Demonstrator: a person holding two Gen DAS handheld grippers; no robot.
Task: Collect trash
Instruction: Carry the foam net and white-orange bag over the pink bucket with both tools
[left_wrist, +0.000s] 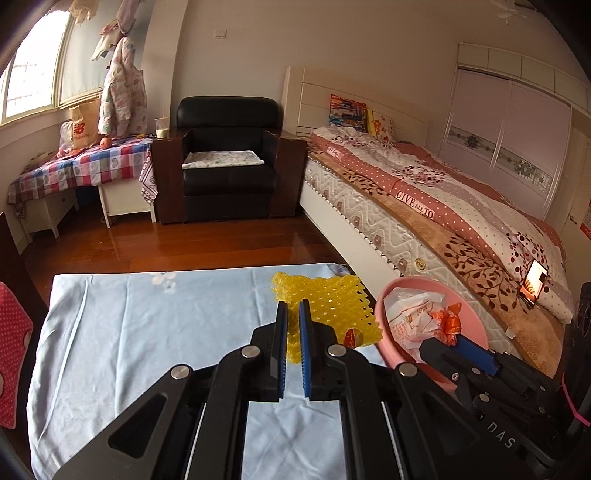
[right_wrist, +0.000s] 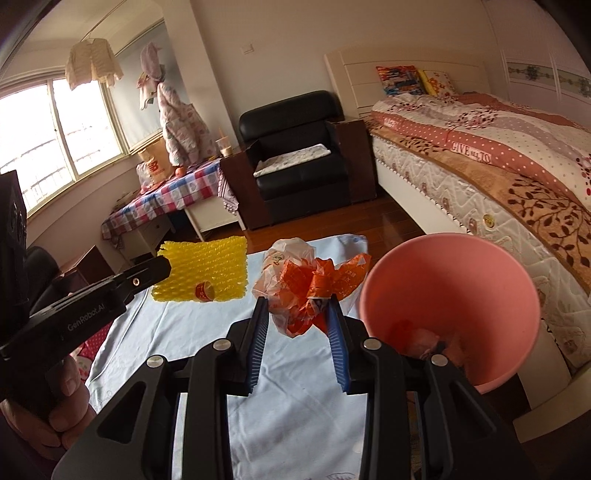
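- Surface (left_wrist: 122, 332): covered with a pale blue cloth with a faint flower print, creased; it fills the lower half of both views.
- Room: a bedroom with a red-brown wooden floor (left_wrist: 229, 247). A bed (left_wrist: 461, 206) with a dotted and floral quilt runs along the right. A black armchair (left_wrist: 229, 155) stands against the far wall.
- Far left, under the window (left_wrist: 33, 74): a side table under a checked cloth (left_wrist: 92, 162), with a paper bag and a cup on it. Garments hang above.
- A lit phone (left_wrist: 533, 282) is propped on the bed's near end.
- Left tool (left_wrist: 294, 308): closed on the yellow foam net (left_wrist: 332, 306), pinching its near left corner. The net is held off the surface as a flat sheet.
- In the right wrist view the net's long axis runs left to right, its face tilted toward the camera. A small orange sticker sits near its lower edge.
- Right tool (right_wrist: 295, 306): partly closed on a crumpled white and orange plastic bag (right_wrist: 299, 284). The bundle stands up from the fingers; it has no clear long axis.
- Pink bin (right_wrist: 450, 295): just right of the bag, at the surface's right edge beside the bed. Its mouth tilts toward the right wrist camera. Some scraps lie at its bottom.
- From the left wrist view the bag sits in front of the bin's mouth; whether it is inside the rim cannot be told.
- A person's hand (right_wrist: 62, 402) grips the left tool's handle.
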